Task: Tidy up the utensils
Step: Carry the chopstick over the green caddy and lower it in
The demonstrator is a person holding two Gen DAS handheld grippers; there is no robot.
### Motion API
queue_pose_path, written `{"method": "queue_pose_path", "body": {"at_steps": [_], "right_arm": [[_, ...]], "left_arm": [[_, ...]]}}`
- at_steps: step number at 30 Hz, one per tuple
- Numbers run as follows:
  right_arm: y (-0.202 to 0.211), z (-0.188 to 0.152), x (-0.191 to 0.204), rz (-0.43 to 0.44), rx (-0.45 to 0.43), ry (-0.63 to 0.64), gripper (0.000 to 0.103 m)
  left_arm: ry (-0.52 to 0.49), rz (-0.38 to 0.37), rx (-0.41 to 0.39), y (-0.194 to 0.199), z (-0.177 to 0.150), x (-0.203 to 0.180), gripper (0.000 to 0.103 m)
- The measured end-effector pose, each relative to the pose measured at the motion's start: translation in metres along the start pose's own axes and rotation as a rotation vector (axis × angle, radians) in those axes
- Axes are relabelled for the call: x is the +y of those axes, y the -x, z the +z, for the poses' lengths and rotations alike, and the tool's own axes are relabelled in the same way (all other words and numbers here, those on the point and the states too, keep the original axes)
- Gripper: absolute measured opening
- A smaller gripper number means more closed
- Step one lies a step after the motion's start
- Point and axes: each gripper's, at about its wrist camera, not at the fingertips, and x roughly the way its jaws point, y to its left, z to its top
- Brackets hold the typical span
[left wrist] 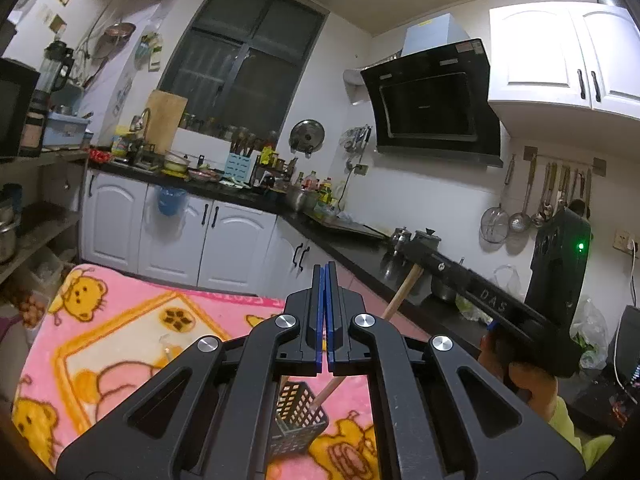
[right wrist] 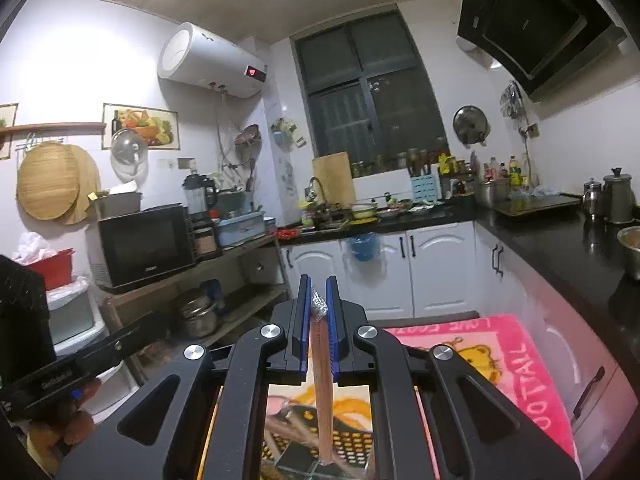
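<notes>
We hold the left gripper clenched on nothing, above the pink cartoon blanket. Our right gripper grasps a wooden chopstick, whose lower end dips into the black mesh utensil basket standing on the blanket near its front edge. The dark counter runs alongside, crowded with metal pots.

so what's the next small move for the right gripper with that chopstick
Probably lower it straight down. The right gripper is shut on the wooden chopstick, whose lower end hangs at the mouth of the black mesh holder on the pink blanket. The left gripper is shut and empty.
</notes>
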Motion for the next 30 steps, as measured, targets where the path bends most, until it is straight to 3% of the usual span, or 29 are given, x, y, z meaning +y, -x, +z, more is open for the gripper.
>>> {"method": "queue_pose_path", "body": {"at_steps": [19,30], "right_arm": [[-0.051,-0.042,-0.018,-0.048,0.072,-0.038,0.008],[-0.060,-0.065,-0.020,-0.067,0.092,-0.033,0.008]], "left_arm": [[0.055,0.038,0.078,-0.020,-0.036,0.029,0.000],[0.093,0.038,0.129,-0.030,-0.057,0.037,0.000]]}}
